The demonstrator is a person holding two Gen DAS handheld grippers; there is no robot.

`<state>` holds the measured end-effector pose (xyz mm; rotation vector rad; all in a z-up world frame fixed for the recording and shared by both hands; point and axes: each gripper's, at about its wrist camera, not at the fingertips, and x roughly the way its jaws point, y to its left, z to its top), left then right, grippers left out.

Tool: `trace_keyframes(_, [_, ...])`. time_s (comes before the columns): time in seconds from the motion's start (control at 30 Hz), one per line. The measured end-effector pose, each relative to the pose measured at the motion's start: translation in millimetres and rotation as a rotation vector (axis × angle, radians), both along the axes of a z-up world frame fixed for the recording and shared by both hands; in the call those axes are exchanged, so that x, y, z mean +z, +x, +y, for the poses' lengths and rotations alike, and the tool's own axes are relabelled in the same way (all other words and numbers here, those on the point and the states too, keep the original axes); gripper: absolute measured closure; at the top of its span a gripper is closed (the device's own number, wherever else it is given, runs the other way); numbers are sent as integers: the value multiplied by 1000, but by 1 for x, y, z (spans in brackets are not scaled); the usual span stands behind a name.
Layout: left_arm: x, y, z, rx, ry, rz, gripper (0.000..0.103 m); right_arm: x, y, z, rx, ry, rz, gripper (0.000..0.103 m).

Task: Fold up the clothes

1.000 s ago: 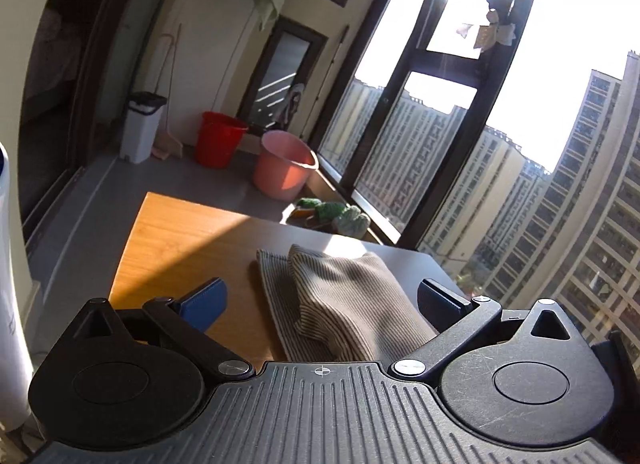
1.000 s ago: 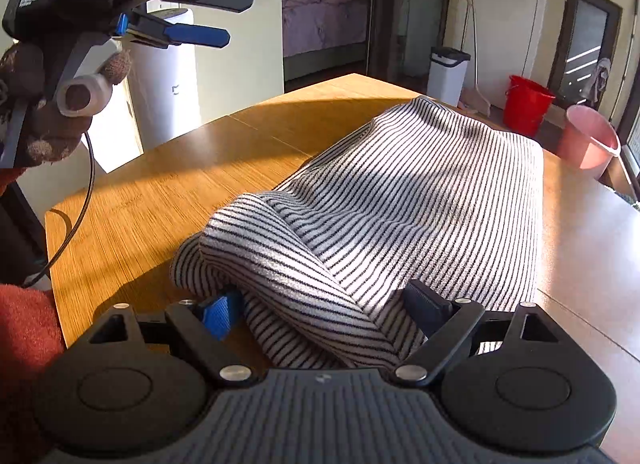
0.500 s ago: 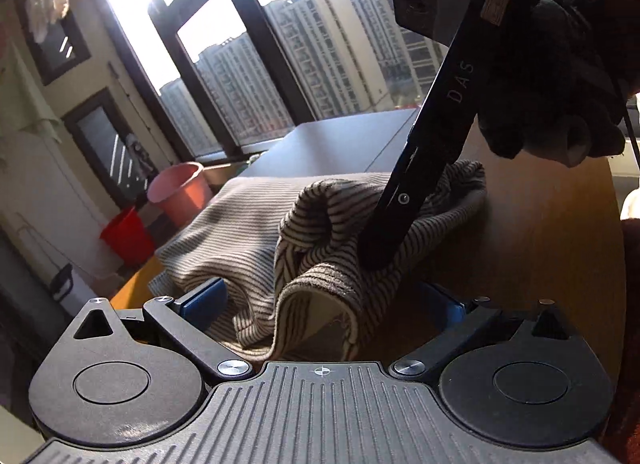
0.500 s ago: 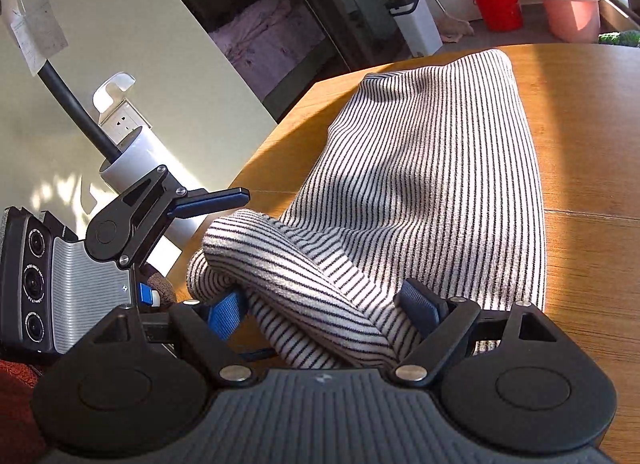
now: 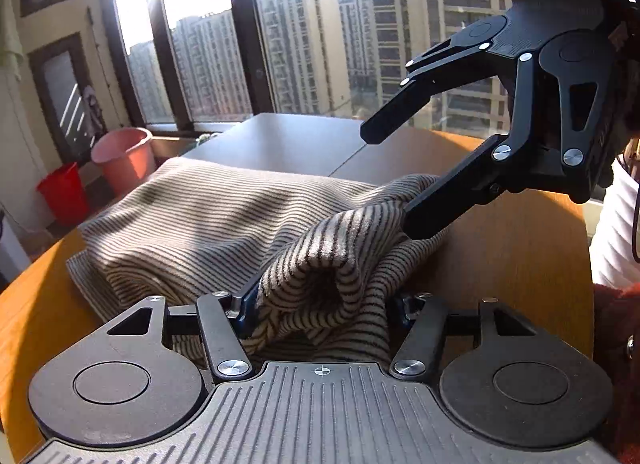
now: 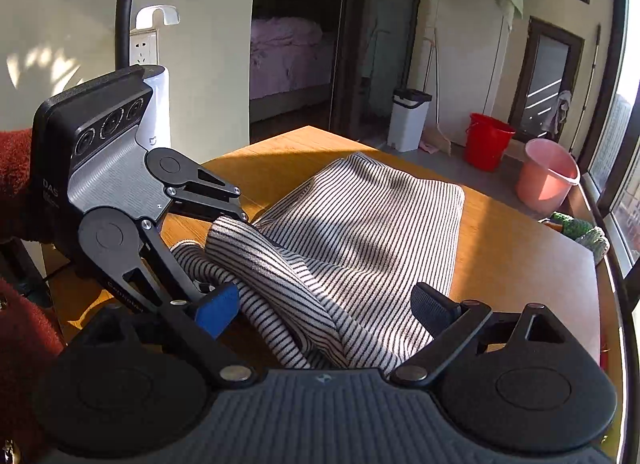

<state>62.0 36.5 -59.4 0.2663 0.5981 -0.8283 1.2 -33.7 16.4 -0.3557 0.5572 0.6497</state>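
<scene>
**Jaws at the near end of the striped garment**

Your left gripper (image 5: 320, 304) has its jaws closed in on a bunched fold of the striped garment (image 5: 208, 220), cloth pressed between both pads. Your right gripper (image 6: 332, 304) has its jaws spread wide: one finger lies on the raised fold, the other hangs clear above it, and the loose cloth between them is not pinched. The garment lies folded lengthwise on the wooden tabletop (image 6: 516, 256), flat at the far end, rumpled and lifted at the end nearest you. Beyond the tabletop, a pink bucket (image 6: 546, 176) and a red bucket (image 6: 488, 140) stand on the floor by the window.
</scene>
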Motion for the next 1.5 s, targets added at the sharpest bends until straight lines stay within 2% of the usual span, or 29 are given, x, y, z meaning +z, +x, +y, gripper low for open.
trace_keyframes(0.13, [7,34,26,59,-184,205,39,-18,-14,25,56,-165,-139,6])
trace_keyframes(0.23, [4,45,36,77,-245,274,39,-45,-8,50,79,-304,-225,8])
trace_keyframes(0.3, [5,45,38,84,-250,287,38,-58,1,57,87,-352,-241,22])
trace_keyframes(0.37, [8,42,43,84,-254,284,38,-61,13,58,66,-346,-198,63])
trace_keyframes(0.43, [15,35,51,73,-260,260,30,-54,19,52,65,-294,-123,69])
trace_keyframes(0.47, [19,32,55,68,-264,249,22,-52,17,51,67,-298,-114,72])
trace_keyframes(0.5, [24,32,63,80,-294,239,20,-51,14,50,73,-309,-107,73])
trace_keyframes(0.57, [35,35,81,116,-372,220,23,-47,7,48,87,-329,-91,74])
trace_keyframes(0.63, [45,42,97,155,-446,204,31,-39,-1,45,108,-348,-63,74])
trace_keyframes(0.7, [46,57,100,195,-483,212,40,-25,-13,44,117,-365,-53,74])
trace_keyframes(0.8, [30,79,86,190,-467,278,45,1,-27,42,121,-382,-59,74])
trace_keyframes(0.9, [7,92,74,196,-379,348,50,27,-30,43,129,-398,-90,74])
trace_keyframes(0.93, [-2,96,73,202,-359,375,50,31,-20,45,134,-395,-91,74])
trace_keyframes(1.0, [-14,103,77,199,-381,414,49,37,1,51,142,-388,-93,74])
trace_keyframes(1.23, [-20,116,89,185,-418,463,52,58,74,69,168,-361,-93,71])
trace_keyframes(1.3, [-21,117,91,180,-427,470,53,43,111,67,133,-318,-12,70])
trace_keyframes(1.37, [-23,117,94,178,-446,482,53,28,147,64,97,-271,69,62])
trace_keyframes(1.43, [-25,117,101,182,-459,490,55,16,170,59,71,-193,147,55])
trace_keyframes(1.5, [-25,116,105,192,-453,483,55,5,183,56,58,-144,199,53])
